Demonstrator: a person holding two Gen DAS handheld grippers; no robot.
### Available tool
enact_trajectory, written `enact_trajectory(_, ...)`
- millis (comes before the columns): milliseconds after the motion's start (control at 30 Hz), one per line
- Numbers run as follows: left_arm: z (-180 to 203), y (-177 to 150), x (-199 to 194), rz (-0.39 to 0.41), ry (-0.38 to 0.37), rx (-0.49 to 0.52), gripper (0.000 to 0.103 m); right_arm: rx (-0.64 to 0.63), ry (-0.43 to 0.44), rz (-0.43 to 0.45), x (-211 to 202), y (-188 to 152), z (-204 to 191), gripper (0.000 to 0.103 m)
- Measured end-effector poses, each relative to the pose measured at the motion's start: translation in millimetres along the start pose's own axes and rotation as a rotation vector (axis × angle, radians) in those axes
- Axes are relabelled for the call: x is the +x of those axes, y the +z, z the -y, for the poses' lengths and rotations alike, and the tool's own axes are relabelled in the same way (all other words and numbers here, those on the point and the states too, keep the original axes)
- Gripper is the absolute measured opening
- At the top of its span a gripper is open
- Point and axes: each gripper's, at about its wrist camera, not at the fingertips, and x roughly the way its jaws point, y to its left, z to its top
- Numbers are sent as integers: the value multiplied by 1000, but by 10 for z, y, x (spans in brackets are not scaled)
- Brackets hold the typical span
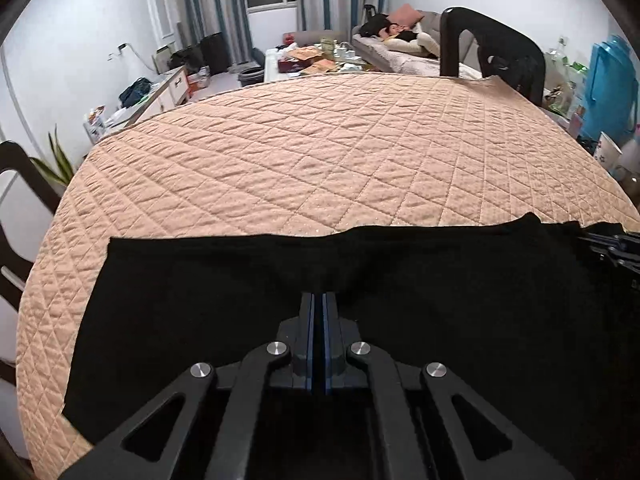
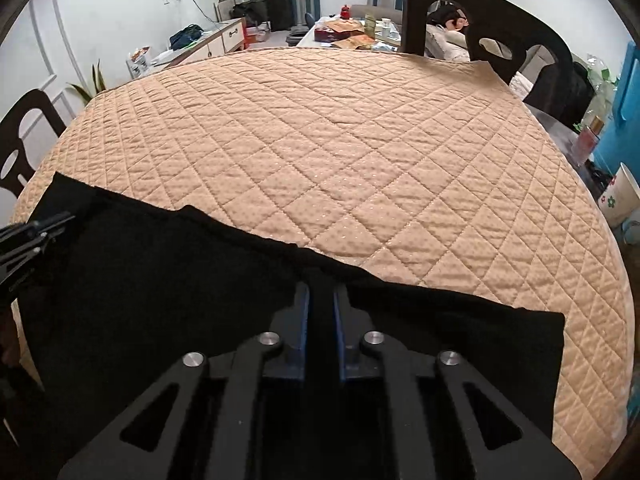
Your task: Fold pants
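Note:
Black pants (image 1: 180,300) lie across the near part of a table with a peach quilted cover (image 1: 320,152). My left gripper (image 1: 319,294) is shut on a pinch of the pants' fabric near their far edge. In the right wrist view the pants (image 2: 160,280) run from the left edge to the near right. My right gripper (image 2: 321,286) is shut on the pants' far edge, with fabric between its blue pads. Each gripper shows at the edge of the other's view: the right gripper (image 1: 616,246) and the left gripper (image 2: 24,240).
Dark wooden chairs stand at the far right (image 2: 480,32) and the left (image 2: 20,144) of the table. A cup (image 2: 622,196) and a blue object (image 1: 608,80) are off the right side. A cluttered room with a sofa (image 1: 400,52) lies beyond.

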Motion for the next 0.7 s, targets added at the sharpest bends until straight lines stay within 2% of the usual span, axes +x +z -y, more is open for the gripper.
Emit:
enact_trajectory(100,-46,-53,-180,33,-3,-13,4,-10,6,43,-130,-17,-37,8)
enact_trajectory(233,-105,-222,-659,124,-36,-8,4,-11,77,146,-622,-240,-28,7)
enact_trajectory(367,-162,-628,-1322,255,-91,-21,4,-17,135,280,-1267,-728,-99,7)
enact_trajectory(467,-160,-1196,-1794,341,-145,-29,4,6,184,370,-1677,-1229,-92,8)
enact_trajectory(600,-98,-1933,-2040,340,-214,-28,4,65,220,402,-1923,-2026,-115,8)
enact_trajectory(700,-101,-2262,-1957,276,-263,-51,5,144,250,344,-1816,-2559,-126,9)
